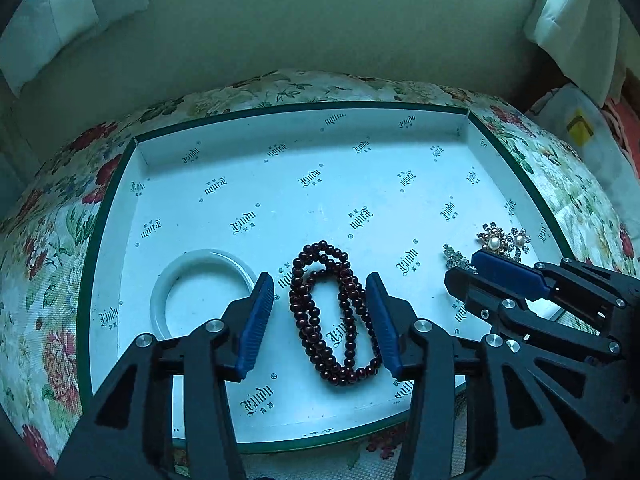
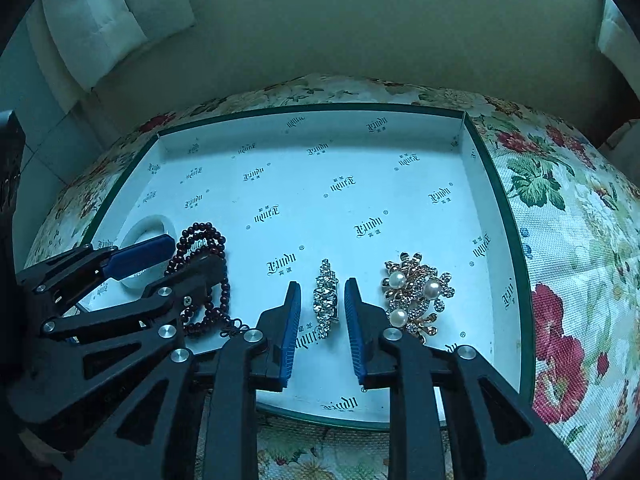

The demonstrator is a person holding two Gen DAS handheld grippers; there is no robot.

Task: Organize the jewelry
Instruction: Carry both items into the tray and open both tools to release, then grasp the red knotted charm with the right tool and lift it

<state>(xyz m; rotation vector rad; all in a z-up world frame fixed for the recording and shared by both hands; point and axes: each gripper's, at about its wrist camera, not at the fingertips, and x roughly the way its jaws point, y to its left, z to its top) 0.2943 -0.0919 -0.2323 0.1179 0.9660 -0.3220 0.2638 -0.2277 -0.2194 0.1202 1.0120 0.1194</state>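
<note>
Shallow white box lid (image 1: 120, 184), green-edged, printed with a repeated logo, sits on a floral-cloth surface (image 1: 48, 240); all jewelry lies inside it near the front edge. Left to right: white bangle (image 1: 160, 304) flat on the lid floor, just outside the left gripper's left pad. Left gripper (image 1: 320, 292) angled down over the dark red bead strand (image 1: 332, 316); jaws partly open, pads either side of the looped strand, right pad at or very close to the beads, left pad clear of them, nothing gripped. Strand lies in a doubled loop on the lid floor. Next, the rhinestone bar piece (image 2: 327, 298), lying lengthwise between the pads of the right gripper (image 2: 322, 304); jaws narrowly open, small gap visible on both sides, so not clamped. Just right of that gripper's right finger: gold flower brooch with three pearls (image 2: 416, 292), flat on the floor, its lower left edge partly hidden behind the finger; can't tell if touching. From the left wrist view the right gripper's tip overlaps the rhinestone piece (image 1: 460, 258) and sits just below the brooch (image 1: 502, 240). Pale cushions (image 2: 108, 12) behind, against a plain wall.
</note>
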